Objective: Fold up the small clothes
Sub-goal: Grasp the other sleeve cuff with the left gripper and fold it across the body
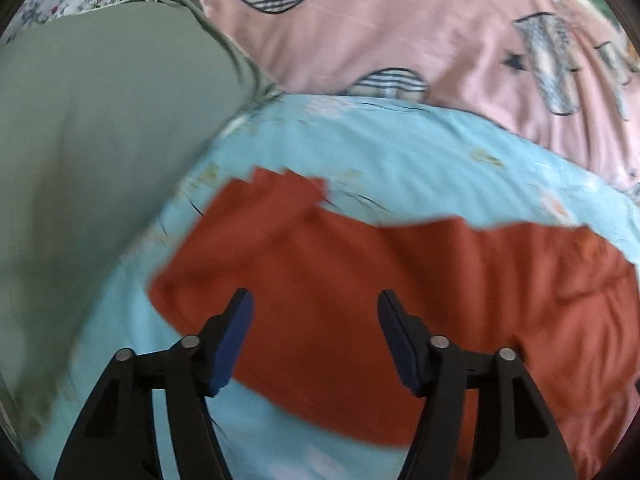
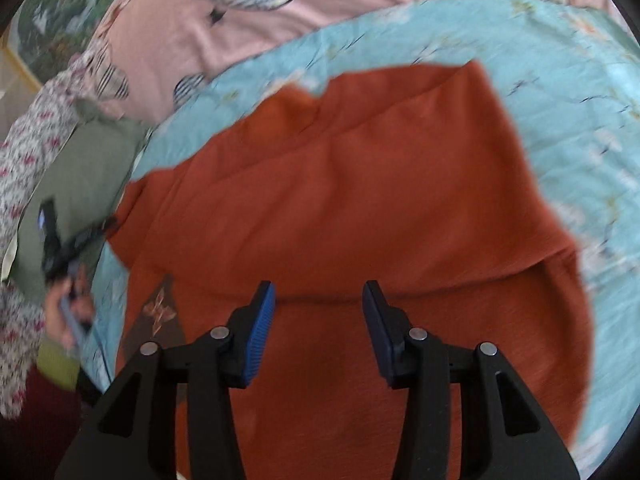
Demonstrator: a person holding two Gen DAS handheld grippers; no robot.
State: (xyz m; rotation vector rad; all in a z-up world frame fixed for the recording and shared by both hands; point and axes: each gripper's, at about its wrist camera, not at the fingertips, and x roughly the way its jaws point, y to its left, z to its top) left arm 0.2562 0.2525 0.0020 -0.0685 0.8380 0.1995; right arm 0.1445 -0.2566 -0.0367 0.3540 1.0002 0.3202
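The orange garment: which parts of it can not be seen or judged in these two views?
- Left wrist view: the orange garment is motion-blurred; its near hem hides behind the open left tool, its right end is cut off by the lens edge.
- Right wrist view: the garment's near edge hides under the open right tool; the printed patch is too blurred to read.

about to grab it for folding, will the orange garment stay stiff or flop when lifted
Probably floppy: the orange garment lies in soft creases and overlapped layers on the blue sheet. Likely light, since it looks thin. It may drag rather than slide cleanly, cloth on cloth.
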